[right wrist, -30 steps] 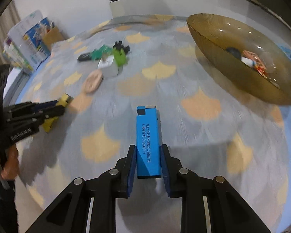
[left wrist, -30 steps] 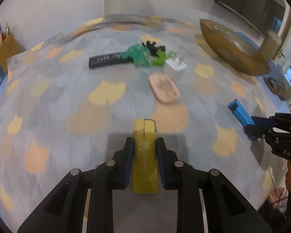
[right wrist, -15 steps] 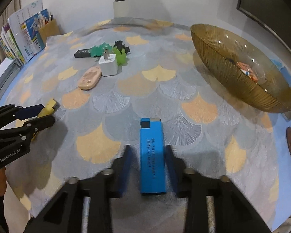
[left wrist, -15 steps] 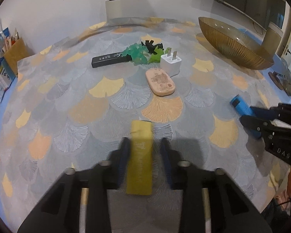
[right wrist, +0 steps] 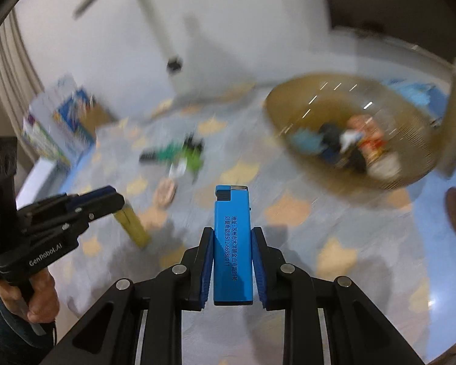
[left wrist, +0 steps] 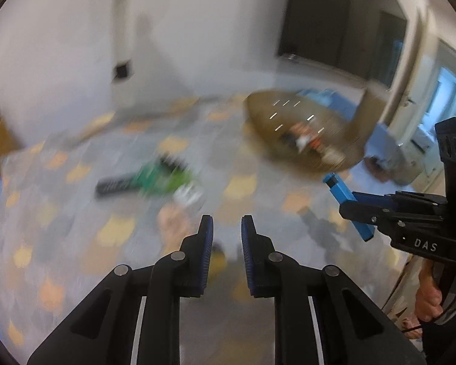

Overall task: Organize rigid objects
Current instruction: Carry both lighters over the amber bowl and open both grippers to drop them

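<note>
My right gripper [right wrist: 231, 231] is shut on a blue lighter [right wrist: 232, 243] and holds it above the table; it also shows in the left wrist view [left wrist: 348, 205]. My left gripper [left wrist: 223, 228] has its jaws apart with nothing between them. A yellow lighter [right wrist: 132, 223] hangs tilted just below the left gripper's fingertips [right wrist: 106, 197]; whether they still touch it is unclear. Only a yellow scrap [left wrist: 217, 257] of it shows under the left jaws. The amber glass bowl [right wrist: 422, 140] holds several small items at the right.
On the patterned tablecloth [right wrist: 258, 167] lie a black remote [left wrist: 115, 184], green toys [left wrist: 161, 176], a white charger [left wrist: 190, 194] and a pink oval case [right wrist: 165, 193]. Books [right wrist: 60, 127] stand at the far left edge. Both views are motion-blurred.
Both grippers have risen and tilted up, so more wall shows. The yellow lighter has left the left jaws and now hangs below them. The right gripper still grips the blue lighter.
</note>
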Demonstrator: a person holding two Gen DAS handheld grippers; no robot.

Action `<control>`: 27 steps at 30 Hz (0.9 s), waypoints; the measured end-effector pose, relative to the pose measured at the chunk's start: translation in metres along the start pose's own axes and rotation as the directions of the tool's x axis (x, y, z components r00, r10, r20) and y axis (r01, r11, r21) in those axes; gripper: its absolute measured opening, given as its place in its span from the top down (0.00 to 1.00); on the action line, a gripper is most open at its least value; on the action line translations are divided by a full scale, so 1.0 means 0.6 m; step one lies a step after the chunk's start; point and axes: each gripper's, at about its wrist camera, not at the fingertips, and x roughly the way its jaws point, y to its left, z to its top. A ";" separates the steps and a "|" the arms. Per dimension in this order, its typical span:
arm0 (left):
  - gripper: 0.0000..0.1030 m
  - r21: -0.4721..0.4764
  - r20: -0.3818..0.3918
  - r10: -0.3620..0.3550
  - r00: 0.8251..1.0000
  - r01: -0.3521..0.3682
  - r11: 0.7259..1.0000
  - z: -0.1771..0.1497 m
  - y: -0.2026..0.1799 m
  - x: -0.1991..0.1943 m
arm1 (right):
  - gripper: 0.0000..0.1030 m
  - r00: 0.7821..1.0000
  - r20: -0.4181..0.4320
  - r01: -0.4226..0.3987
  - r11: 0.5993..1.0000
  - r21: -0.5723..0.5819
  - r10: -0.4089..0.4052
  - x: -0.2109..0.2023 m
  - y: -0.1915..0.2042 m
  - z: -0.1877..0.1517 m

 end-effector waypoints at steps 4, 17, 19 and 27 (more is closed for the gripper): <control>0.85 0.022 0.012 -0.029 0.999 0.029 0.999 0.046 -0.018 0.016 | 0.77 0.996 0.074 0.046 0.998 0.041 -0.049 -0.048 -0.049 0.037; 0.39 0.080 -0.302 0.009 0.953 0.016 0.997 -0.086 -0.002 0.129 | 0.77 0.998 -0.033 -0.043 0.997 0.062 0.045 0.003 -0.086 -0.009; 0.39 0.099 -0.315 0.021 0.949 0.011 0.995 -0.093 -0.008 0.137 | 0.77 0.998 -0.034 -0.053 0.997 0.059 0.055 0.004 -0.083 -0.012; 0.43 0.114 -0.307 0.003 0.952 0.034 0.993 -0.095 -0.029 0.139 | 0.77 0.998 -0.034 -0.044 0.995 0.088 0.047 0.002 -0.098 -0.017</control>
